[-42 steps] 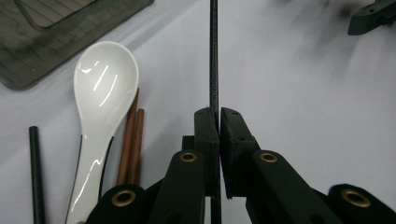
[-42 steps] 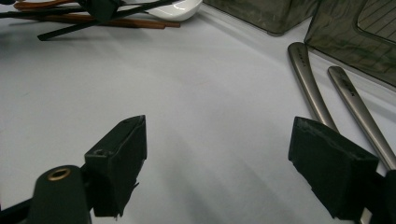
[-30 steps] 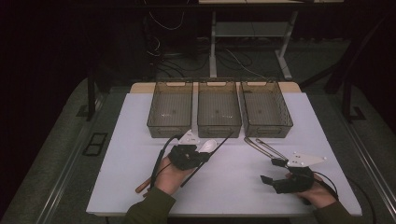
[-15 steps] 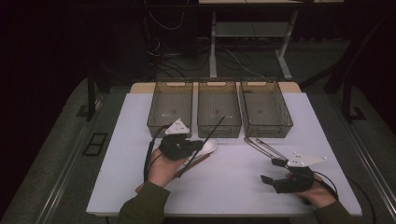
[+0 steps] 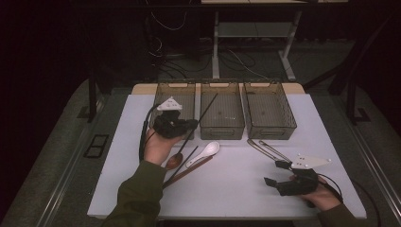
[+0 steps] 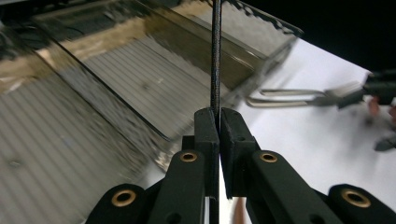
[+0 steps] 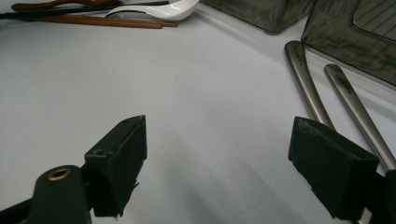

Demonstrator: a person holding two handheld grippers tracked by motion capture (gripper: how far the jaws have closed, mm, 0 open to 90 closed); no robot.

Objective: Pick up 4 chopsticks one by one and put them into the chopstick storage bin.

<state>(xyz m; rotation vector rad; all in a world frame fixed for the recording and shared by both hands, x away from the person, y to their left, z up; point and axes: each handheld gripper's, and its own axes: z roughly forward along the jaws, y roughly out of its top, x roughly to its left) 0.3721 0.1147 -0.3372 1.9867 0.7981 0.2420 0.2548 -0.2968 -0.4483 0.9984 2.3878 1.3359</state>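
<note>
left tongs [image 5: 191, 126]: clamped tight on one black chopstick [image 5: 204, 113], pinched near mid-length, tip angled up over middle bin [image 5: 222, 134]
why: lifted off counter [image 5: 227, 189], looks headed for sorting into a bin
right tongs [image 5: 278, 173]: wide open, nothing held, resting low on counter beside metal tongs utensil [image 5: 265, 148]
leftovers: second chopstick [image 5: 182, 165], white soup spoon [image 5: 204, 153], wooden spoon [image 5: 174, 161] on counter

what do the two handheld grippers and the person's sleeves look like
Both grippers are black. The left gripper carries a grey three-cornered plate and trails a black cable looping down by the wrist. The right gripper has the same kind of pale plate and a thin black cable. Close up, their jaws are matte black blocks on arms with brass-coloured rivets. The sleeves are olive green.
</note>
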